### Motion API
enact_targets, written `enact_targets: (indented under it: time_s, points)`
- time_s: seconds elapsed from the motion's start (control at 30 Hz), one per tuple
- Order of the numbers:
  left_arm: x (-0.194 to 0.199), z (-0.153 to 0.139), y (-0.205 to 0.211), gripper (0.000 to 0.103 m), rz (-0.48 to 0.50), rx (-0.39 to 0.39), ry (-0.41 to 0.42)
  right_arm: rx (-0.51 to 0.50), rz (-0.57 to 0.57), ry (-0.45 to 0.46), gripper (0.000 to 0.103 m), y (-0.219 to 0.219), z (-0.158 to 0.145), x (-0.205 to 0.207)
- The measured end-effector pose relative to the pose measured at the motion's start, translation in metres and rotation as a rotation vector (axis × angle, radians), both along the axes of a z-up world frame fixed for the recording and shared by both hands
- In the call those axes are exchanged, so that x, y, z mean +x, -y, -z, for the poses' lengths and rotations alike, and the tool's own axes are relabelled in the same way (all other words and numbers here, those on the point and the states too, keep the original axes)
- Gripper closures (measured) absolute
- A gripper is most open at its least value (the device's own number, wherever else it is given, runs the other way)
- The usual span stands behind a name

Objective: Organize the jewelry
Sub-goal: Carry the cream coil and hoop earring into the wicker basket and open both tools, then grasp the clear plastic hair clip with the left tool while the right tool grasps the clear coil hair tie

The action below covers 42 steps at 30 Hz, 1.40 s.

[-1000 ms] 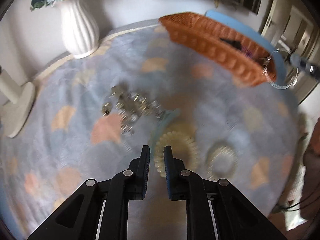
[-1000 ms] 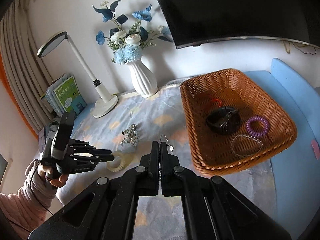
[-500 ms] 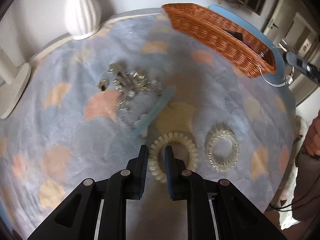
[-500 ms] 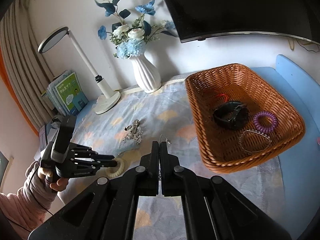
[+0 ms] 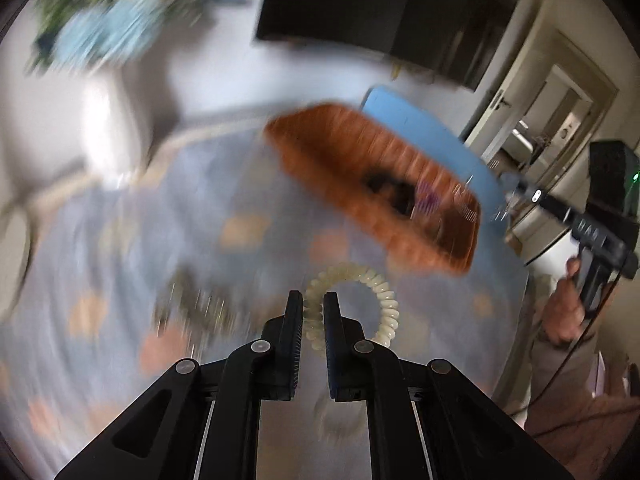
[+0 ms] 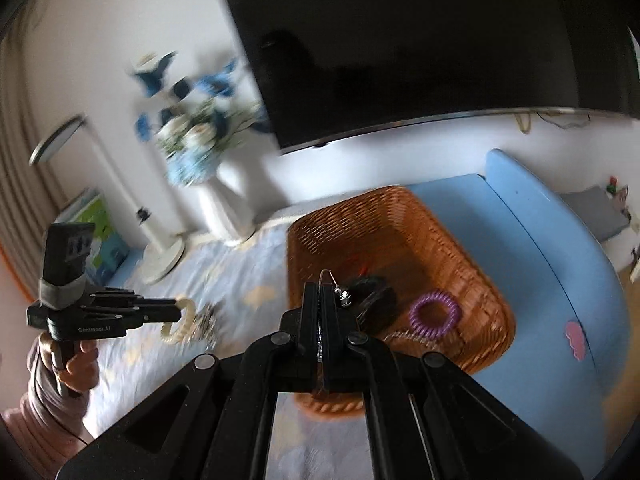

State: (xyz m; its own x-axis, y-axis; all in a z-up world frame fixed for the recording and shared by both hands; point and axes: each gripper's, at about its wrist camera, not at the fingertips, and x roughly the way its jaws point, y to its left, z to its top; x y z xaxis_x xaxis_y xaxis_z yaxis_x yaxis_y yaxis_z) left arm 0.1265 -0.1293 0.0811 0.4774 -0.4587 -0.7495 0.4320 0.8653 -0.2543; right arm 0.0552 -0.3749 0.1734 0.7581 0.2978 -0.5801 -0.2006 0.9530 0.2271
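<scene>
Left claw (image 5: 308, 312) nearly closed on the coil tie (image 5: 352, 304), lifted above the desk (image 5: 120, 240); right claw (image 6: 320, 292) pinched on a wire hoop (image 6: 340, 294) over the basket (image 6: 460, 264). We judge either thin grip may slip mid-swing, short of the basket.

White ribbed vase (image 6: 226, 204) with blue and white flowers (image 6: 192, 140), blurred, against wall. White desk lamp (image 6: 120, 196) just left of vase, books (image 6: 96, 228) behind its base. Dark screen (image 6: 420, 48) above. Patterned cloth (image 5: 132, 248) over worktop. Open doorway (image 5: 560, 120) far right.
</scene>
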Motion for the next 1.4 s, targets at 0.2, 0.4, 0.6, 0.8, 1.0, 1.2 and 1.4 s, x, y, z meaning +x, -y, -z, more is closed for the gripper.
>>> enact_targets:
  time_s: [0.2, 0.4, 0.6, 0.8, 1.0, 1.2, 1.4]
  points:
    - [0.060, -0.023, 0.075, 0.093, 0.026, 0.062, 0.123, 0.095, 0.072, -0.096, 0.101, 0.026, 0.010, 0.076]
    - [0.119, 0.002, 0.116, 0.093, -0.001, 0.105, 0.104, 0.124, 0.118, -0.231, 0.101, 0.036, 0.044, 0.138]
    - [0.135, 0.018, 0.123, 0.092, -0.002, 0.108, 0.094, 0.067, 0.191, -0.313, 0.092, 0.051, 0.063, 0.140]
    - [0.111, 0.003, 0.107, 0.073, 0.021, 0.082, 0.095, 0.053, 0.187, -0.255, 0.073, 0.046, 0.043, 0.103]
    - [0.065, -0.023, 0.055, 0.066, -0.009, 0.059, 0.132, 0.044, 0.082, -0.178, 0.070, 0.006, 0.017, 0.043]
    - [-0.002, -0.018, -0.018, 0.059, -0.074, 0.083, 0.152, -0.002, -0.035, -0.157, 0.070, -0.049, 0.021, -0.011]
    - [-0.040, 0.024, -0.074, 0.059, -0.128, 0.087, 0.074, -0.012, -0.138, -0.215, 0.070, -0.096, 0.052, -0.041]
